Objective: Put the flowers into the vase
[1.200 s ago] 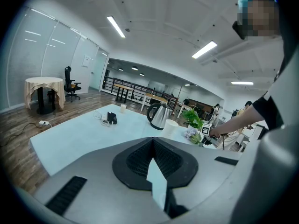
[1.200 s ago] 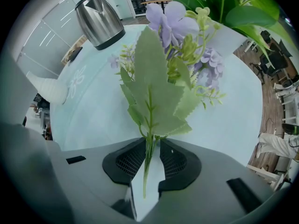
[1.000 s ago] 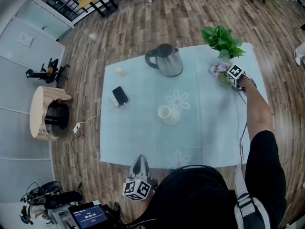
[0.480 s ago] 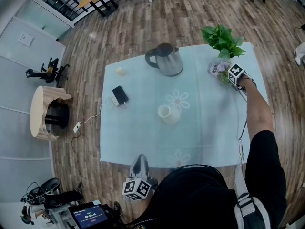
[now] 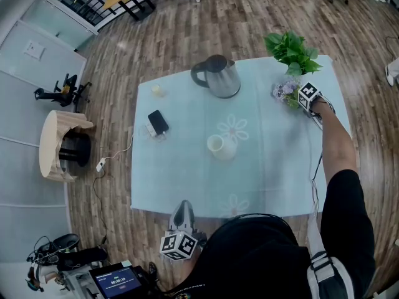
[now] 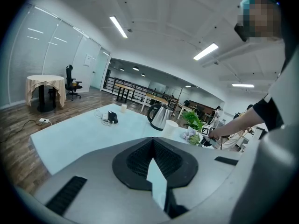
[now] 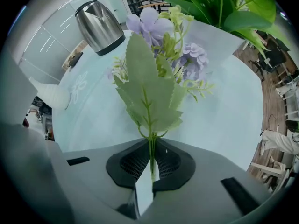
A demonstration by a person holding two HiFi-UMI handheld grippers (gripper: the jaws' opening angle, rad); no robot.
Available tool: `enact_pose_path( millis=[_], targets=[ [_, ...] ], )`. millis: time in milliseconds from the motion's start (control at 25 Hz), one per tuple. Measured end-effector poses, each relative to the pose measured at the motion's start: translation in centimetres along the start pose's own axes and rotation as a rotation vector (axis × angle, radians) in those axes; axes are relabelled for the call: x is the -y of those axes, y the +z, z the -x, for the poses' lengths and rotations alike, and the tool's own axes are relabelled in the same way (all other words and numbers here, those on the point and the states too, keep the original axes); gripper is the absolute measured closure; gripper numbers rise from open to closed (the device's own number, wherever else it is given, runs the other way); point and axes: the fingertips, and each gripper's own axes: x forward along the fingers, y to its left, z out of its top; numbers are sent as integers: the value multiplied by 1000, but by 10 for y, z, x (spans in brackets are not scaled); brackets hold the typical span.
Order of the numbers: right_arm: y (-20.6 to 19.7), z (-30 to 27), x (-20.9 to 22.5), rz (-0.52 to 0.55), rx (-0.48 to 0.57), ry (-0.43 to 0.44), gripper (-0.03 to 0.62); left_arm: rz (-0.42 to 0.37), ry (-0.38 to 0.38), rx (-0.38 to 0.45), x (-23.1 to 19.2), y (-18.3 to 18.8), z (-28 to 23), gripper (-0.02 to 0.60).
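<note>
The right hand-held gripper (image 7: 150, 171) pinches the stem of the purple flowers (image 7: 161, 64) over the table's (image 5: 274, 167) far right corner, while the left hand-held gripper (image 6: 156, 174) is closed on nothing.

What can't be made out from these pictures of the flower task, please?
- The right gripper's jaws, head view: hidden under its marker cube and the flowers.
- The vase, right gripper view: mostly cut off by the gripper's body; head view: too small to see inside.
- The plant's pot, head view: hidden under leaves.
- The small object near the phone, head view: too small to name.
</note>
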Motion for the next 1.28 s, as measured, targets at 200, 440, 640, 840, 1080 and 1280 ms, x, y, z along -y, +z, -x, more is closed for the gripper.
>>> enact_pose_path(
  millis=[200,440,640,840,1080,1280],
  targets=[
    [2,3,-6,-8,14,16,559,1,-2,3,-1,0,2,575],
    [-2,8,-16,-9,18,32,559,0,-9,12,-2,-1,8,575],
    [-5,19,-28,-7,40,35,560,3,-22,19,0,1,19,575],
    [-7,27,-46,-13,60,35,562,6,-33,22,-8,-1,31,575],
    [-3,36,-54,-38,113,43,562,15,-46,28,-11,-4,38,575],
    [-7,42,-72,-43,147,39,562,24,-60,33,-21,-10,50,575]
  ],
)
